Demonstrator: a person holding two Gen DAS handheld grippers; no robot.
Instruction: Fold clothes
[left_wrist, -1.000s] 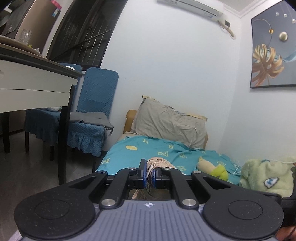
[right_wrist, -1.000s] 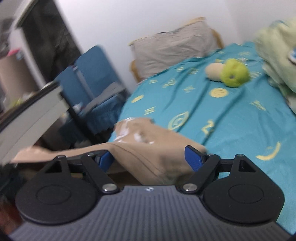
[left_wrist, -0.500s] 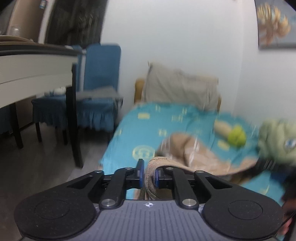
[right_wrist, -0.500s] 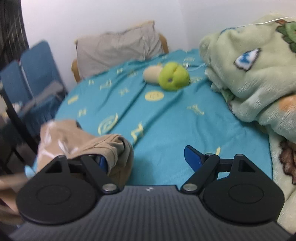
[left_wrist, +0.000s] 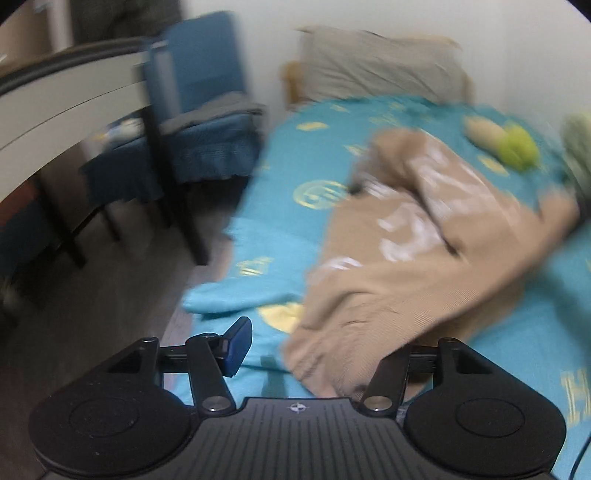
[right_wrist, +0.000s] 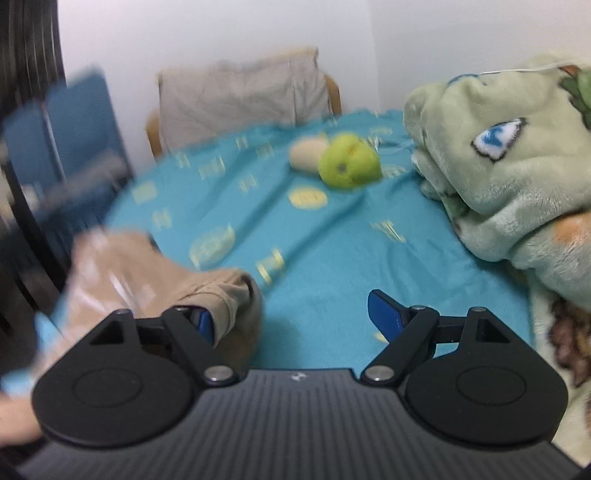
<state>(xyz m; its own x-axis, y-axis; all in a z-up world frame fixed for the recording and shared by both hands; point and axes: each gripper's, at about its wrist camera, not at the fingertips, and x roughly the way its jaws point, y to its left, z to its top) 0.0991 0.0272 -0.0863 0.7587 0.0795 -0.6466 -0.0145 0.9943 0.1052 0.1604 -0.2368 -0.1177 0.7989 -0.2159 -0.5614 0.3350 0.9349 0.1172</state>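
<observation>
Bed (right_wrist: 332, 280), teal sheet with yellow motifs; grey pillow (right_wrist: 240, 96) at head, green plush blanket (right_wrist: 517, 166) alongside. Tan garment (left_wrist: 424, 258) spread on sheet. Left gripper (left_wrist: 325, 354): jaws just opening, garment loose between. Right gripper (right_wrist: 291, 321): jaws released, cuff draped on one. Blue chair (left_wrist: 207, 110) beside bed.

The teal bedsheet (right_wrist: 332, 258) lies bare from the right gripper (right_wrist: 291, 317) toward 12 o'clock, up to a green plush toy (right_wrist: 349, 160). At 2 o'clock a bunched fleece blanket (right_wrist: 517, 155) blocks that side. At 9 to 10 o'clock the tan garment (right_wrist: 147, 273) crowds the left finger. A blue chair (left_wrist: 207, 110) and table (left_wrist: 66, 96) stand off the bed's left edge.
</observation>
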